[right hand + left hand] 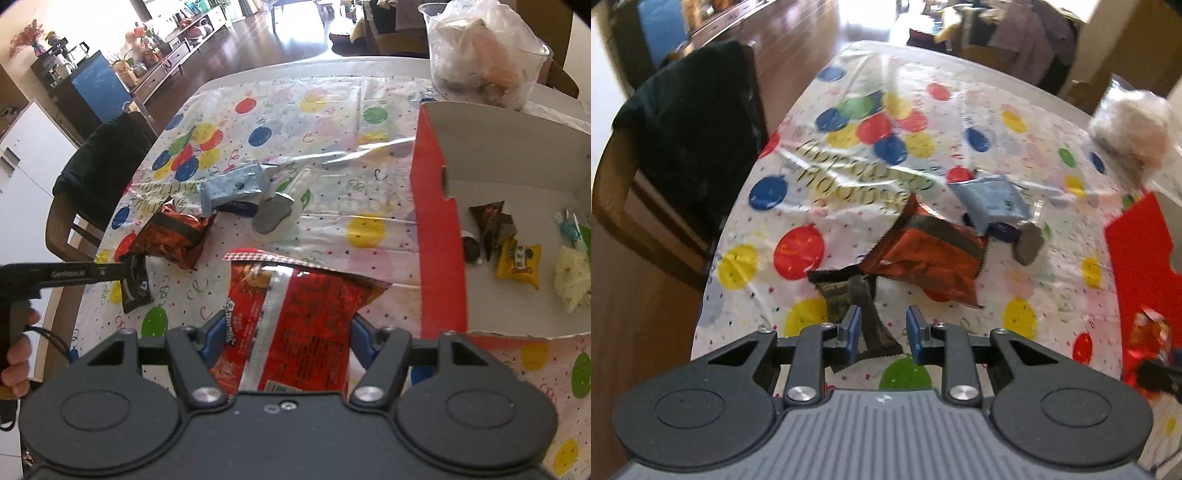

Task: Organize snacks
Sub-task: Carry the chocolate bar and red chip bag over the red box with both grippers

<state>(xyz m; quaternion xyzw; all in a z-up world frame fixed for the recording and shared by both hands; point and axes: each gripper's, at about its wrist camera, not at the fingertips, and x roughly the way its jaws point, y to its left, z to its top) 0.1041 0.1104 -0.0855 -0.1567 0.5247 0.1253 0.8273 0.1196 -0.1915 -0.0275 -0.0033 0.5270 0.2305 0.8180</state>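
At lower centre, my right gripper (282,338) clamps the red snack bag (295,314); my left gripper (882,330) pinches a dark packet (866,321).

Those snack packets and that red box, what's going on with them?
A person is sorting snacks with two hand-held grippers. The right gripper holds a big red snack bag beside the red box, which already contains several snacks. The left gripper pinches a small dark packet. More packets lie on the balloon tablecloth.
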